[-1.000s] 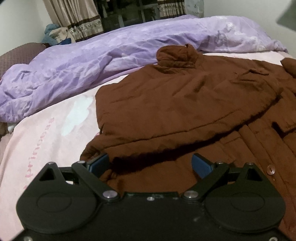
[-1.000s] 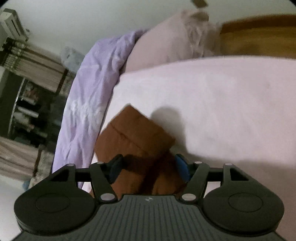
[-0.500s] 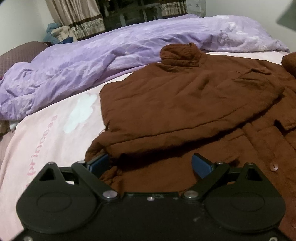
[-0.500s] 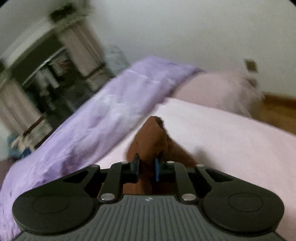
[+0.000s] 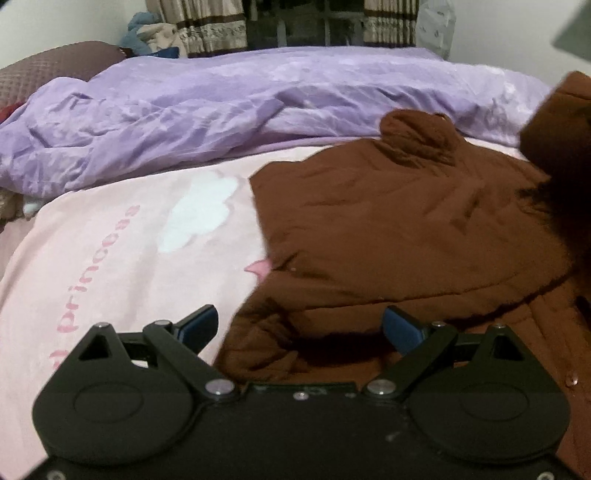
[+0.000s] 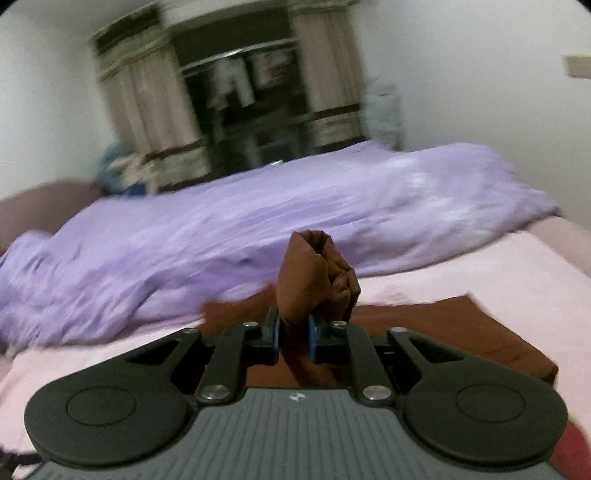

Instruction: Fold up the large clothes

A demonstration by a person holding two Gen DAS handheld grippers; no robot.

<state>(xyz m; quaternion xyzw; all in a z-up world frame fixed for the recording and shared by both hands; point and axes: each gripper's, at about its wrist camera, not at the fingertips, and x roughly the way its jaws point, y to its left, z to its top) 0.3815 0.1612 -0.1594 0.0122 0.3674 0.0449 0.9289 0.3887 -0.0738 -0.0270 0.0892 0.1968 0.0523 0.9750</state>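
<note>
Dim indoor light, motion blur, fisheye-bent edges, soft shadows

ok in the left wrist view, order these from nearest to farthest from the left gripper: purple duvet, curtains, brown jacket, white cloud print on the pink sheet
1. brown jacket: its hem lies just ahead of the open left gripper, centre-right.
2. white cloud print: on the pink sheet, ahead to the left.
3. purple duvet: heaped across the bed's far side.
4. curtains: at the back wall, beyond the bed.
</note>
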